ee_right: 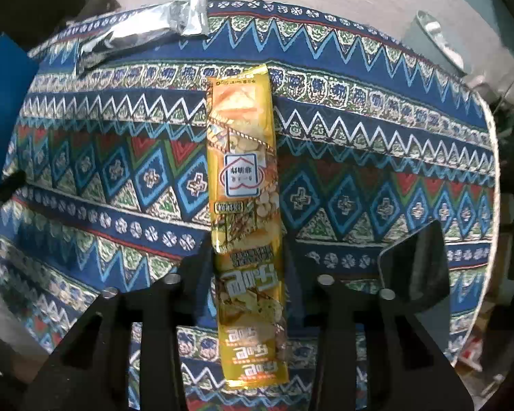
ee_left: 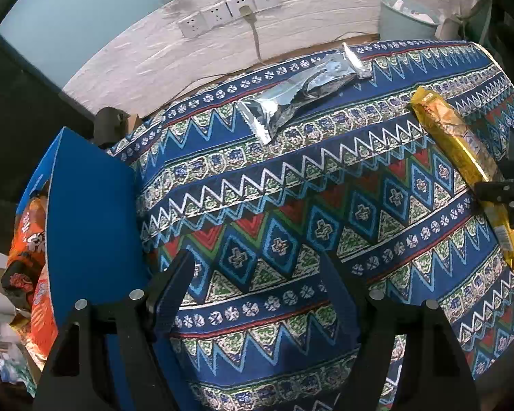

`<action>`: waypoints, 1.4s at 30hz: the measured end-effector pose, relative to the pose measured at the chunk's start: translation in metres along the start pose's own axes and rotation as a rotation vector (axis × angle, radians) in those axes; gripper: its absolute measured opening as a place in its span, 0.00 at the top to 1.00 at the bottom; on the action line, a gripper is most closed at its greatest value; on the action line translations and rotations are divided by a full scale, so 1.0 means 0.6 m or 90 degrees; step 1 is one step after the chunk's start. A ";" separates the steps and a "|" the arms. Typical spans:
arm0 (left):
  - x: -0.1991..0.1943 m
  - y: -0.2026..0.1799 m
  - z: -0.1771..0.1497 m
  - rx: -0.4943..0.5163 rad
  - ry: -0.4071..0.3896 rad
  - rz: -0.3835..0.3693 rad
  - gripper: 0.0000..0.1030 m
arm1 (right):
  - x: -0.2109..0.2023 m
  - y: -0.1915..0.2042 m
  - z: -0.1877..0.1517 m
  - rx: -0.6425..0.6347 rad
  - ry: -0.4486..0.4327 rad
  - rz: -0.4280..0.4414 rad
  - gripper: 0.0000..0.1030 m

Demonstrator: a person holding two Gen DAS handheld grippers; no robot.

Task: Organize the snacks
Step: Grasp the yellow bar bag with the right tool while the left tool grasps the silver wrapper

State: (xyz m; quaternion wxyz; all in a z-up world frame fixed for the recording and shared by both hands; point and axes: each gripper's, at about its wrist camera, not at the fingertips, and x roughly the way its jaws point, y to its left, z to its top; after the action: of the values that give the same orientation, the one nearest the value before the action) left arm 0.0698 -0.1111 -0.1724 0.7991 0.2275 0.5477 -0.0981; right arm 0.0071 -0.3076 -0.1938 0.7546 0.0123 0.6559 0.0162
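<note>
From the left wrist view, the left claw [ee_left: 257, 274] hangs released above the patterned cloth [ee_left: 291, 205] covering the counter, its two blue-padded fingers [ee_left: 174, 291] spread wide with nothing between them. At the left edge stands a blue box [ee_left: 85, 226], open at the top; inside it are orange snack bags [ee_left: 31, 239], packed upright against the box wall. Farther back on the cloth lies a silver packet [ee_left: 301, 92], flat and slanted, near the wall side of the counter. To the right lies a long yellow packet [ee_left: 462, 157], with the black right claw [ee_left: 503, 191] reaching onto its near part. Beyond the counter, a pale bin [ee_left: 407, 17] sits by the white wall with its row of sockets [ee_left: 229, 13].

From the right wrist view, the right claw [ee_right: 248, 274] is clenched on the yellow packet [ee_right: 243, 157], gripping it toward its near end; the packet runs lengthwise straight ahead between the fingers, over the cloth [ee_right: 359, 137]. The silver packet [ee_right: 147, 34] lies well apart at the upper left, and a corner of the blue box [ee_right: 7, 82] shows at the left edge.
</note>
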 end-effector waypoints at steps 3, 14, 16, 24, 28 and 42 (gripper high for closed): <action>0.004 -0.003 0.004 -0.003 0.003 -0.009 0.25 | 0.010 -0.011 0.007 0.001 -0.003 -0.001 0.59; 0.008 0.004 0.032 -0.014 -0.017 -0.029 0.22 | 0.039 0.013 0.040 -0.036 -0.022 -0.036 0.71; 0.009 0.005 0.043 -0.013 -0.023 -0.033 0.22 | 0.034 0.010 0.048 -0.033 -0.030 -0.036 0.72; 0.015 -0.011 0.110 0.069 -0.072 -0.003 0.21 | -0.005 -0.005 0.096 -0.014 -0.078 -0.013 0.71; 0.027 -0.021 0.152 0.094 -0.082 -0.012 0.20 | -0.019 -0.017 0.121 -0.007 -0.094 0.000 0.72; 0.095 -0.063 0.222 0.160 -0.066 -0.048 0.20 | -0.029 -0.034 0.161 0.022 -0.101 0.025 0.71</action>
State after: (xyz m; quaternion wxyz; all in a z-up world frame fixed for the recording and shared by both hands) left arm 0.1868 -0.2019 -0.1951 0.7873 0.2997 0.4972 -0.2078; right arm 0.1004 -0.3285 -0.1639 0.8033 0.0395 0.5939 0.0191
